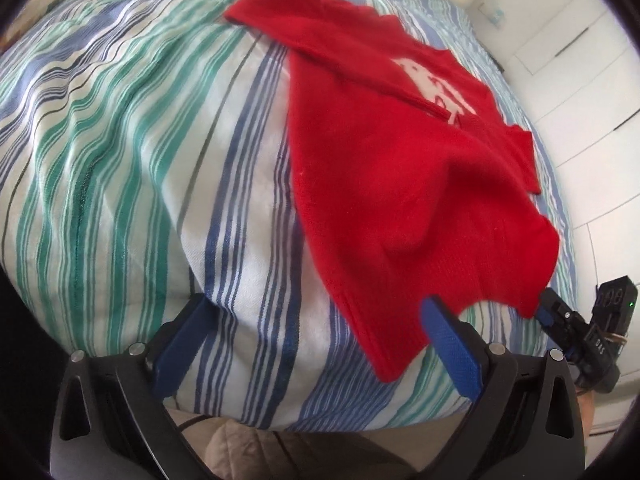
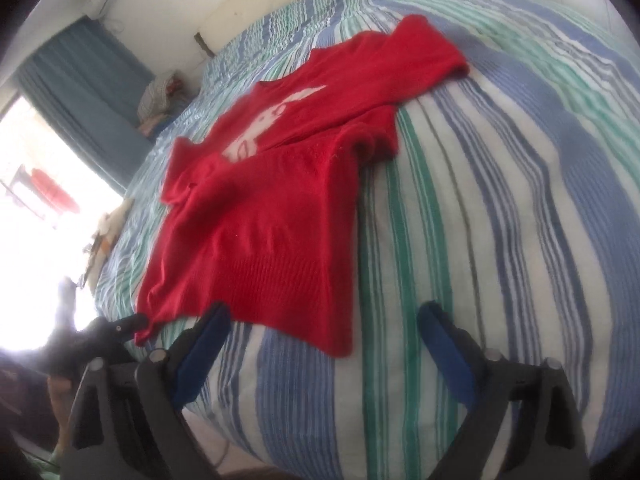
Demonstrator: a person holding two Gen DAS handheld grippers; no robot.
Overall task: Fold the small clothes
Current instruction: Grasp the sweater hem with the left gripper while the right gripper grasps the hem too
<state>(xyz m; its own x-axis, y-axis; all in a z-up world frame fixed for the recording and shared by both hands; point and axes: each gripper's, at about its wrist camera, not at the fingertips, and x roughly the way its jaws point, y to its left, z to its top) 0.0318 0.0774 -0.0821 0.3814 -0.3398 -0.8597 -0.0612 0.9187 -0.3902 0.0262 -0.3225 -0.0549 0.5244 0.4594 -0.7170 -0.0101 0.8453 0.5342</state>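
A small red knitted sweater with a white figure on its front lies spread on the striped bed cover; it also shows in the right wrist view. My left gripper is open over the cover, its right finger at the sweater's near hem. My right gripper is open, its left finger just before the hem, nothing between the fingers. Each view shows the other gripper touching a near hem corner, the one in the left wrist view and the one in the right wrist view; whether either grips it is unclear.
The bed's near edge runs just below both grippers. White cabinet doors stand to the right of the bed. A blue curtain, a bright window and a pile of folded cloth are at the far left.
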